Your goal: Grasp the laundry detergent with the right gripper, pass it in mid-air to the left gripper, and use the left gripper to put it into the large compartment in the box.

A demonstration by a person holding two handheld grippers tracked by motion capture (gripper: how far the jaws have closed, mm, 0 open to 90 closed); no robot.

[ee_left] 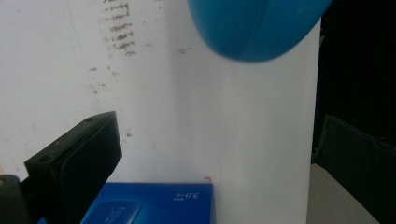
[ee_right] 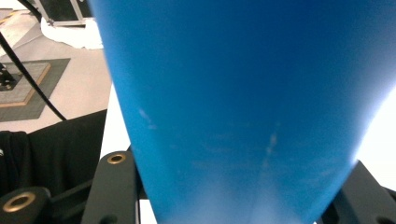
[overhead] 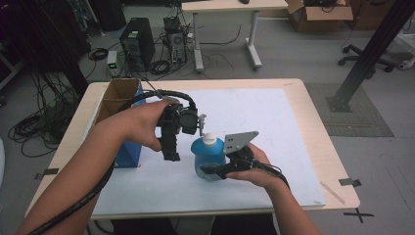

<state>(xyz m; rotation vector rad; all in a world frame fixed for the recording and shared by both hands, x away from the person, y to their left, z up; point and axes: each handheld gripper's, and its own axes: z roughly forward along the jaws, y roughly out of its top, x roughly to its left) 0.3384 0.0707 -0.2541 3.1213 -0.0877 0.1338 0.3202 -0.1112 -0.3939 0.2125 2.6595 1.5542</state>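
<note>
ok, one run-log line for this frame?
right gripper: shut on blue bottle | left gripper: beside bottle, holds nothing | bottle: upright, white cap | blue box: on table

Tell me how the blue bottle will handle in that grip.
The blue bottle looks like smooth plastic, so it may slip. The right gripper clamps its lower body, so the top could lean. Its rounded base, seen in the left gripper view, suggests it might rock when set down.
</note>
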